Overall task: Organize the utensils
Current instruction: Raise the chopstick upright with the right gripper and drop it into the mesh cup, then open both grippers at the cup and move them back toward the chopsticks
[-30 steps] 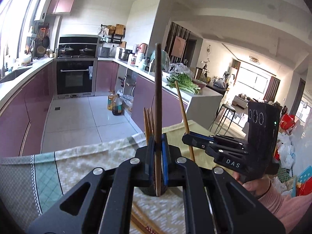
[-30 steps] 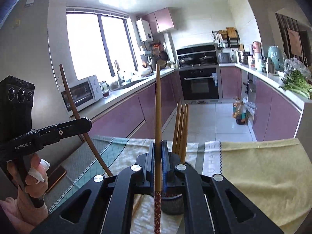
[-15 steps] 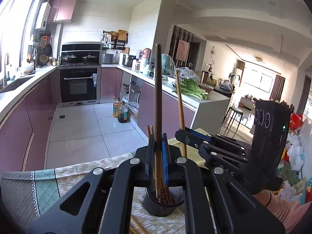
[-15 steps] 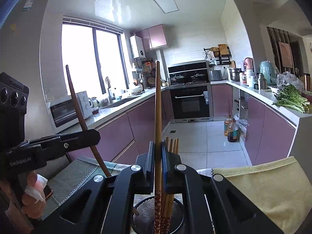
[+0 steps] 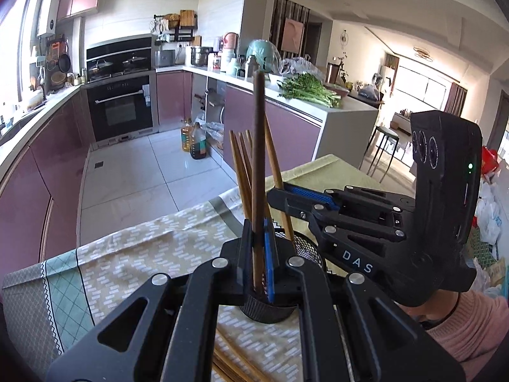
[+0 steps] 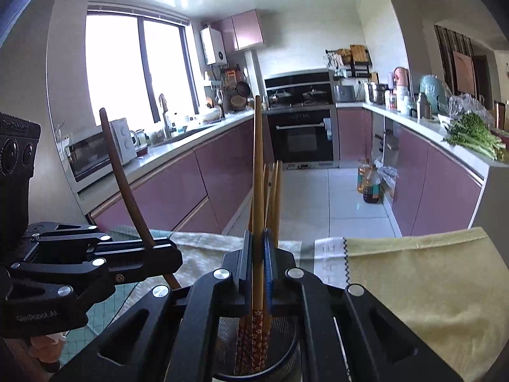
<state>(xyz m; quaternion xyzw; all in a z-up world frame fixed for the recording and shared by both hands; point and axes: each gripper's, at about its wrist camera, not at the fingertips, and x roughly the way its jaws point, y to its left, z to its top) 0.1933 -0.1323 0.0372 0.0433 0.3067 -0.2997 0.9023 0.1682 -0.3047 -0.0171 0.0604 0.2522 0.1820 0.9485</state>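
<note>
Left gripper (image 5: 259,264) clamps dark chopstick (image 5: 258,146); right gripper (image 6: 258,273) clamps bamboo chopstick (image 6: 258,172). Both light, stiff, slick; low-shaft grip. Mesh holder (image 5: 305,246) directly beneath tips.

Mesh holder (image 5: 305,248): base hidden behind gripper frame. Loose chopsticks (image 5: 232,366): cut off by bottom edge. Held chopstick tips: concealed inside holder. Countertop jars (image 6: 397,95): too small to identify.

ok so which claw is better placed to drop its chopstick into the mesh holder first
Right, probably. The right claw holds its light chopstick with the patterned tip already inside the mesh holder. The left claw grips the dark chopstick above the rim, its tip hidden.
</note>
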